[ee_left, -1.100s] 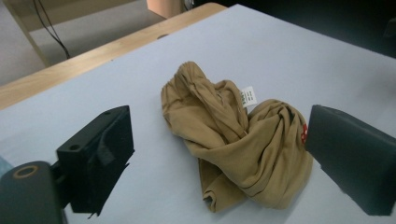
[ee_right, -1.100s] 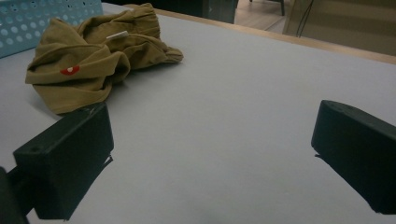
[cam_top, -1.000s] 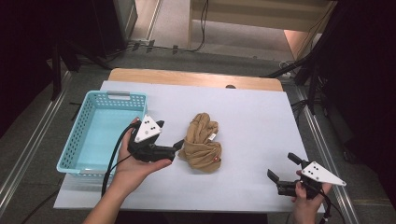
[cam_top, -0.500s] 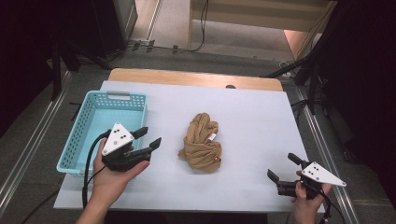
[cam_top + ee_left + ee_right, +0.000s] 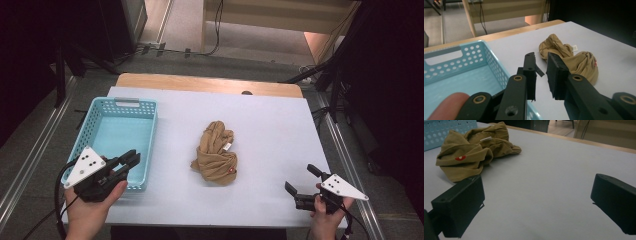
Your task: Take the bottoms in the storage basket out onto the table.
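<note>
The jaws of the left gripper (image 5: 131, 161) are seen nearly together, a narrow gap left between the pads and nothing caught in it; they have just been closing. A second ago this gripper was held just beside the tan garment (image 5: 216, 159), its jaws spread; it has since been drawn back towards the table's left front corner and is now held over the near right corner of the light blue perforated basket (image 5: 102, 111), well apart from the cloth. The right gripper (image 5: 301, 182) has been kept where it was, near the right front corner, its jaws wide apart and empty. The crumpled garment, marked with a small red emblem and a white label, has been left unmoved near the middle of the white tabletop (image 5: 280, 125). A strip of bare wooden edge (image 5: 200, 82) is shown along the far side, and beyond it a grey floor crossed by black cables (image 5: 217, 20).
</note>
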